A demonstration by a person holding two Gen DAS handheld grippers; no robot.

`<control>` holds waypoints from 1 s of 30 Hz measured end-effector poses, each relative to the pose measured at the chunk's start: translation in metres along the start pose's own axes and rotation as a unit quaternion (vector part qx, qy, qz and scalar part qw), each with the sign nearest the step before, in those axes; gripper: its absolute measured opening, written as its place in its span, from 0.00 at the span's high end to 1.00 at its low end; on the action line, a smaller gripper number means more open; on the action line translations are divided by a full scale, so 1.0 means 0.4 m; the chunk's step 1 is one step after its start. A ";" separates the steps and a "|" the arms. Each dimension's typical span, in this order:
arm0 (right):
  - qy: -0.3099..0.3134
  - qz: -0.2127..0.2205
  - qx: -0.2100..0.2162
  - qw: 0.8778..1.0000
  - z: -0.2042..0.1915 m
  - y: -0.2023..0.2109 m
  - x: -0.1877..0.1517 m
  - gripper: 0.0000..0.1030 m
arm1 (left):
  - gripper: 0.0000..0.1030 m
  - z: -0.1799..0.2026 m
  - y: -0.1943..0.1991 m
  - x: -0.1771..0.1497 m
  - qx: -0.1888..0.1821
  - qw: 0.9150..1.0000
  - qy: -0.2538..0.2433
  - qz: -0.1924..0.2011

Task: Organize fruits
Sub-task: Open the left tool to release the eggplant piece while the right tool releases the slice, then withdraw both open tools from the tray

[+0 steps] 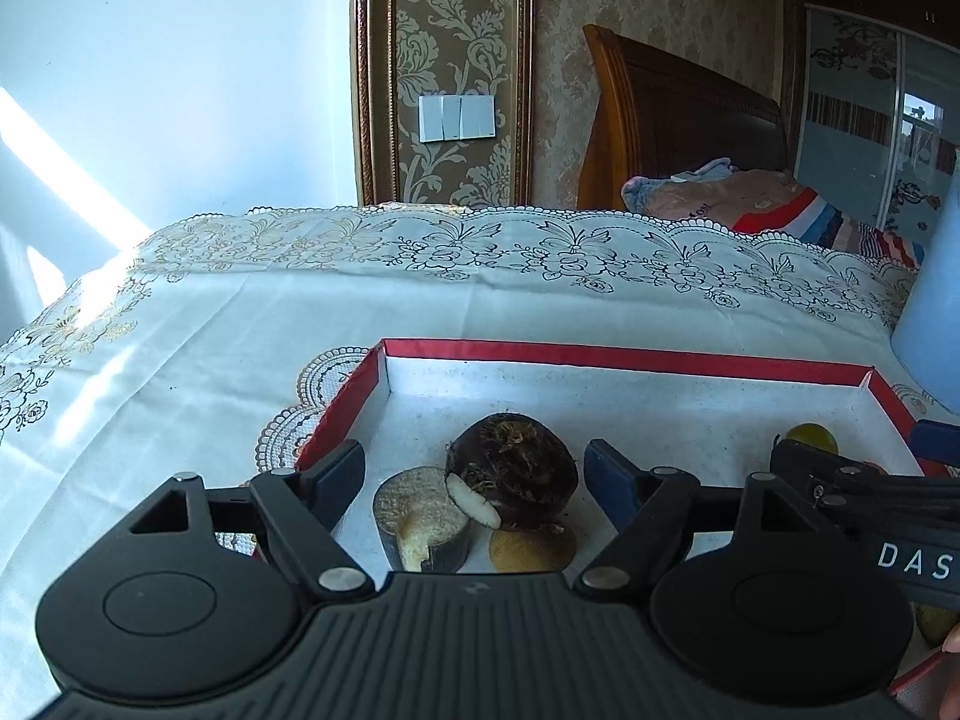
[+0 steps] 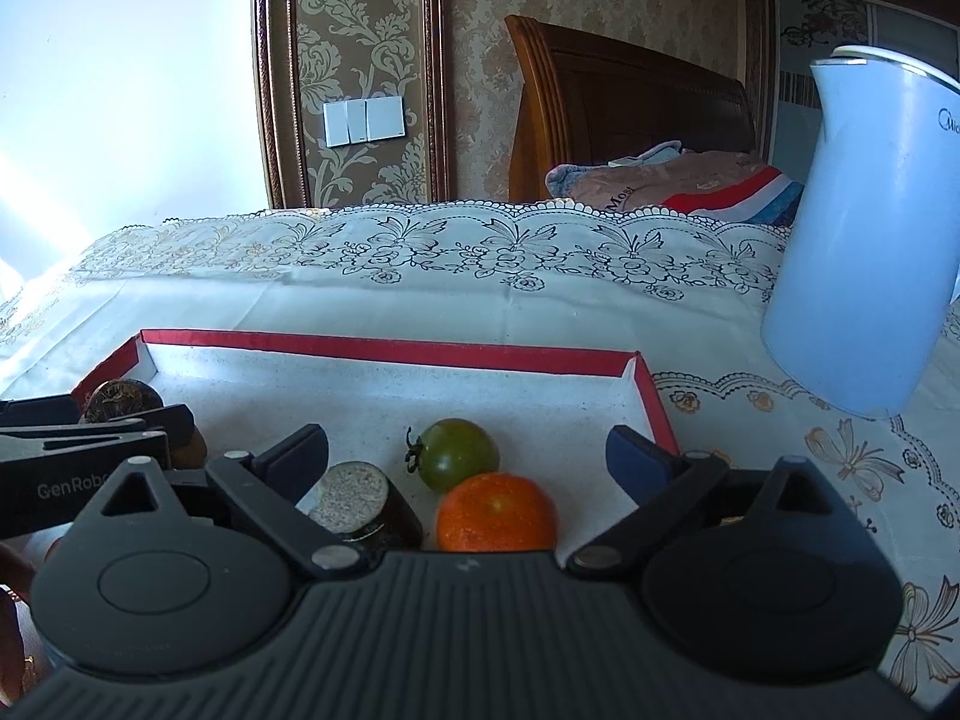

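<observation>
fruits (image 2: pixel 495 512) loose in red-rimmed tray (image 2: pixel 384 348)

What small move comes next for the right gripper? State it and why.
Probably draw the right gripper back from the tray: its fingers stand wide open, touching nothing, and the orange and green tomato already lie inside.

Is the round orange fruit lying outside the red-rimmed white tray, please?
No, the round orange fruit lies inside the red-rimmed white tray.
</observation>
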State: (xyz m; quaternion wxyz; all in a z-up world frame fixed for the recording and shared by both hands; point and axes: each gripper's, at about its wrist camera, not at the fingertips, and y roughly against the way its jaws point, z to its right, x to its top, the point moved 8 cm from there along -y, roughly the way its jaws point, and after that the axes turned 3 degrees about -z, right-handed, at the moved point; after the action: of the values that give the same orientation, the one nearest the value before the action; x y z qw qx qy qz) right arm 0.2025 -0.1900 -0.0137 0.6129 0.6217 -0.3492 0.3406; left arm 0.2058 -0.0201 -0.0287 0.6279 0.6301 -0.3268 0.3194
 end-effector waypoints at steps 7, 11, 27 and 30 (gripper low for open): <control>0.003 0.002 0.004 1.000 -0.004 0.009 -0.003 0.00 | 0.22 0.008 0.011 -0.002 0.000 1.000 -0.010 0.006; -0.001 -0.003 0.006 1.000 -0.001 0.008 -0.005 0.00 | 0.22 0.012 0.016 -0.005 0.000 1.000 -0.015 0.005; -0.026 -0.016 0.028 0.999 0.010 0.015 -0.012 0.00 | 0.22 -0.029 0.056 -0.058 -0.012 0.999 0.019 -0.044; -0.019 -0.013 0.028 0.999 0.005 0.021 -0.013 0.00 | 0.22 -0.038 0.089 -0.080 -0.024 0.999 0.025 -0.040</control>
State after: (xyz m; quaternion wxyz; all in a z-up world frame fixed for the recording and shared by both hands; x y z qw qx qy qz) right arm 0.1924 -0.1920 -0.0138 0.5932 0.6492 -0.3431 0.3300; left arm 0.1586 -0.0045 -0.0338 0.6628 0.6192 -0.2935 0.3019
